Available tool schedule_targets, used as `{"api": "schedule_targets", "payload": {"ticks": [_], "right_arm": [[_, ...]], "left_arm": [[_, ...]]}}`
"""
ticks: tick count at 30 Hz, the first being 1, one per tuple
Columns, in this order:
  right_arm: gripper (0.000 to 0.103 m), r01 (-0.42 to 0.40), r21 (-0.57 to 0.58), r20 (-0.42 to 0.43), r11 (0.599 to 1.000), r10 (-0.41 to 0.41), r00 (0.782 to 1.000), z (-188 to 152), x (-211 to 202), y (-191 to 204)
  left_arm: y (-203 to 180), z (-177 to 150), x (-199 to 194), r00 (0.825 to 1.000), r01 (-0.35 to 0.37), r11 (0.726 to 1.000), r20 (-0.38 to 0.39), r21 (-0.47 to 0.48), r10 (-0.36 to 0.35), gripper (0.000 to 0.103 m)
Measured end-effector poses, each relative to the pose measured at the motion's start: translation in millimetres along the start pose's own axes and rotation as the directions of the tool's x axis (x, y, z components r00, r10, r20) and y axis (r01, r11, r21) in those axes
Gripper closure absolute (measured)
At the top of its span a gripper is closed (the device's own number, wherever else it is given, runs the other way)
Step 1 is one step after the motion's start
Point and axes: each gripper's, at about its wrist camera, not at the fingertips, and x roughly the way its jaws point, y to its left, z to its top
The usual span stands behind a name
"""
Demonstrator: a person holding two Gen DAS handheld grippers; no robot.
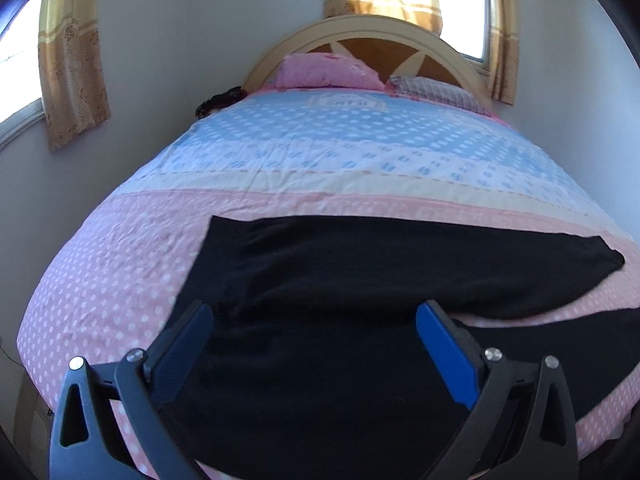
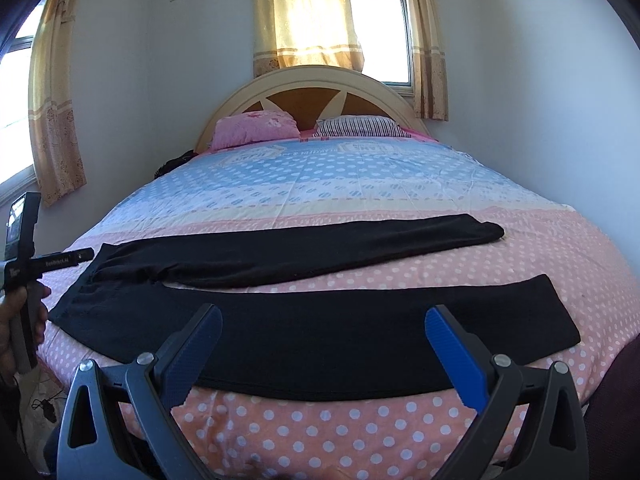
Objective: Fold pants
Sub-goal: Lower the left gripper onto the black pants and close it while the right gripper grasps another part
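Basically nothing is folded yet: the long black knit pants (image 2: 320,344) are lying flat on the polka-dot pink and blue bedsheet (image 2: 360,420), legs splayed apart. You're hovering both the left gripper (image 1: 316,316) and right gripper (image 2: 322,320) over them, fingers wide, holding nothing.

Left wrist view: low at foot of bed (image 1: 120,264), facing headboard (image 1: 372,28), close over black pants (image 1: 360,272) filling lower frame. Right wrist view: also at foot, slightly farther back, pants (image 2: 320,344) across middle. Both share bedspread, pillows (image 2: 256,126), curtained window (image 2: 308,20) at top.
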Motion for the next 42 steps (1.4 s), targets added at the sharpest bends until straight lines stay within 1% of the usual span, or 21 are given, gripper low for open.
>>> {"api": "schedule_targets", "payload": {"ticks": [2,3,4,5,7,9,12,13,15,16,17,19,21,23,25,27,30,33,36,38,42], "right_arm": [[0.001,0.013,-0.004,-0.011,1.0,-0.013,1.0,0,11,-9],[0.001,0.022,-0.007,-0.018,1.0,-0.023,1.0,1,17,-14],[0.001,0.03,-0.013,-0.025,0.999,-0.03,0.999,2,23,-19],[0.001,0.037,-0.02,-0.032,0.999,-0.037,0.999,3,29,-24],[0.001,0.046,-0.036,-0.05,0.998,-0.048,0.998,9,43,-35],[0.001,0.078,-0.054,-0.06,0.995,-0.081,0.995,19,57,-48],[0.001,0.115,-0.071,-0.073,0.991,-0.12,0.99,34,76,-69],[0.001,0.123,-0.072,-0.077,0.99,-0.129,0.989,39,81,-76],[0.001,0.136,-0.072,-0.086,0.988,-0.142,0.986,47,91,-89],[0.001,0.143,-0.069,-0.095,0.987,-0.149,0.984,51,95,-96],[0.001,0.14,-0.06,-0.103,0.988,-0.146,0.984,55,100,-103],[0.001,0.135,-0.034,-0.111,0.99,-0.138,0.984,62,109,-119],[0.001,0.15,-0.013,-0.118,0.989,-0.151,0.981,70,118,-136],[0.001,0.175,0.001,-0.128,0.985,-0.173,0.977,75,125,-151],[0.001,0.184,0.016,-0.138,0.983,-0.18,0.974,81,131,-164],[0.001,0.196,0.035,-0.145,0.98,-0.19,0.971,86,136,-179],[0.002,0.206,0.071,-0.158,0.976,-0.193,0.968,93,146,-202],[0.004,0.217,0.122,-0.182,0.968,-0.193,0.964,97,156,-225],[0.013,0.223,0.188,-0.221,0.956,-0.18,0.958,98,170,-249],[0.023,0.233,0.226,-0.249,0.946,-0.175,0.953,98,182,-265],[0.025,0.264,0.271,-0.308,0.926,-0.177,0.935,102,207,-290]], "left_arm": [[25,16,25,0.997,-0.076,0.997,-0.015,0.025,0.076,0.0],[39,23,37,0.996,-0.089,0.996,-0.027,0.024,0.089,0.001],[50,28,45,0.996,-0.079,0.997,-0.036,0.021,0.08,0.002],[61,34,56,0.996,-0.072,0.997,-0.047,0.011,0.073,0.005],[78,44,77,0.994,-0.069,0.998,-0.083,0.003,0.069,0.006],[93,52,98,0.992,-0.059,0.998,-0.115,-0.02,0.056,0.013],[103,58,120,0.989,-0.019,0.999,-0.149,-0.04,0.013,0.021],[105,60,127,0.988,-0.009,0.999,-0.156,-0.042,0.002,0.022],[108,63,142,0.983,0.022,0.999,-0.182,-0.045,-0.03,0.027],[108,63,148,0.98,0.025,0.999,-0.196,-0.04,-0.032,0.03],[108,63,153,0.978,0.033,0.999,-0.202,-0.038,-0.04,0.035],[110,62,162,0.972,0.062,0.997,-0.223,-0.046,-0.071,0.041],[108,60,169,0.968,0.075,0.996,-0.236,-0.041,-0.083,0.05],[106,58,174,0.965,0.087,0.996,-0.246,-0.034,-0.093,0.054],[105,57,175,0.964,0.107,0.994,-0.242,-0.03,-0.111,0.055],[102,55,179,0.963,0.109,0.994,-0.248,-0.01,-0.108,0.06],[102,55,182,0.963,0.125,0.992,-0.238,-0.012,-0.124,0.065],[102,57,180,0.965,0.138,0.99,-0.226,-0.004,-0.135,0.084],[102,55,178,0.964,0.159,0.987,-0.214,0.0,-0.155,0.089],[102,54,178,0.964,0.171,0.985,-0.206,0.007,-0.166,0.09],[104,55,181,0.961,0.184,0.983,-0.21,-0.006,-0.181,0.09]]}}
